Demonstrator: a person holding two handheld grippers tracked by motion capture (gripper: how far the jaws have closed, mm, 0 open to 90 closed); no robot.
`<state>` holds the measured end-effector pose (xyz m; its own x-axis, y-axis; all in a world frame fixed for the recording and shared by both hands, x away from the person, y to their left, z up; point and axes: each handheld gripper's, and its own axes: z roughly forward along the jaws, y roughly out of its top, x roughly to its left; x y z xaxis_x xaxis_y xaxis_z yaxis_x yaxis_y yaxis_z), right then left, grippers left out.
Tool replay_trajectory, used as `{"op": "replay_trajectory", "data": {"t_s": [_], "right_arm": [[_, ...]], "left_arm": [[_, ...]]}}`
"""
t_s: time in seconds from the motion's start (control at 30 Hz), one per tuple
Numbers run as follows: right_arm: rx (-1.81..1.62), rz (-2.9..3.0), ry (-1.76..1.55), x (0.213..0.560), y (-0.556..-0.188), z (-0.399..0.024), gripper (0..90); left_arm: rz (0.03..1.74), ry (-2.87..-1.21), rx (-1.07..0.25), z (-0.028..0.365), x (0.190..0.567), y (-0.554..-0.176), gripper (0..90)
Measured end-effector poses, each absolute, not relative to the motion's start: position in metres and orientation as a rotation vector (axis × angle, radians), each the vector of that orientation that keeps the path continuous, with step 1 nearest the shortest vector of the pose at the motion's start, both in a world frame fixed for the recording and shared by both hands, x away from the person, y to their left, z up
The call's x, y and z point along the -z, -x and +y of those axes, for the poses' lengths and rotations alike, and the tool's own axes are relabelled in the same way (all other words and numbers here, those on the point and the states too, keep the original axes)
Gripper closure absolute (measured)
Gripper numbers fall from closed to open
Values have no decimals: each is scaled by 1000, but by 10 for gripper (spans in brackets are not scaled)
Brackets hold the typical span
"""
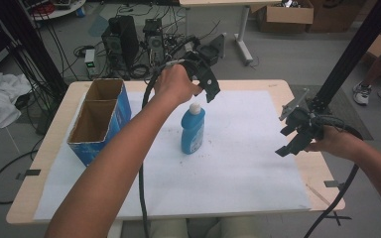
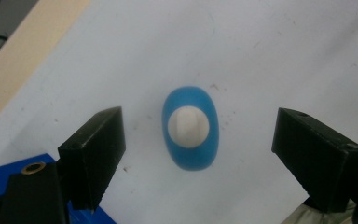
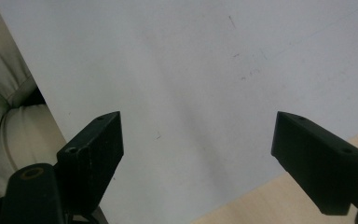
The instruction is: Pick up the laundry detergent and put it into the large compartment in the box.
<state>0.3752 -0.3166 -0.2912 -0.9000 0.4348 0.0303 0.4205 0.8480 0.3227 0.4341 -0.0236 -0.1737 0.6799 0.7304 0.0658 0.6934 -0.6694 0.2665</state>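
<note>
A blue bottle (image 1: pixel 193 131) with a white cap (image 1: pixel 195 107) stands upright on the white sheet near the table's middle. My left gripper (image 1: pixel 209 89) hovers just above it, pointing down, jaws open. Looking down from the left gripper, I see the bottle (image 2: pixel 191 158) and its cap (image 2: pixel 188 126) from straight above, centred between the wide-apart jaws and well below them. My right gripper (image 1: pixel 288 141) is held open over the table's right side, with nothing between its jaws, and it looks down on bare white sheet (image 3: pixel 191 84).
An open blue cardboard box (image 1: pixel 100 119) with two compartments stands at the table's left; its corner (image 2: pixel 9 182) appears in the left gripper view. The white sheet (image 1: pixel 238 163) covers most of the wooden table (image 1: pixel 307 168). Cables, computers and boxes lie on the floor behind.
</note>
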Motion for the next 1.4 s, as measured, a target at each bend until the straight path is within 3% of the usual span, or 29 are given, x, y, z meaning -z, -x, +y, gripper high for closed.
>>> {"op": "replay_trajectory", "data": {"t_s": [0.4, 1.4], "right_arm": [[-509, 2984, -686, 293, -377, -316, 169], [-518, 2997, -690, 299, -379, -315, 170]], "left_arm": [[1256, -2649, -179, -19, 188, -440, 184], [1330, -2649, -103, -19, 238, -449, 182]]}}
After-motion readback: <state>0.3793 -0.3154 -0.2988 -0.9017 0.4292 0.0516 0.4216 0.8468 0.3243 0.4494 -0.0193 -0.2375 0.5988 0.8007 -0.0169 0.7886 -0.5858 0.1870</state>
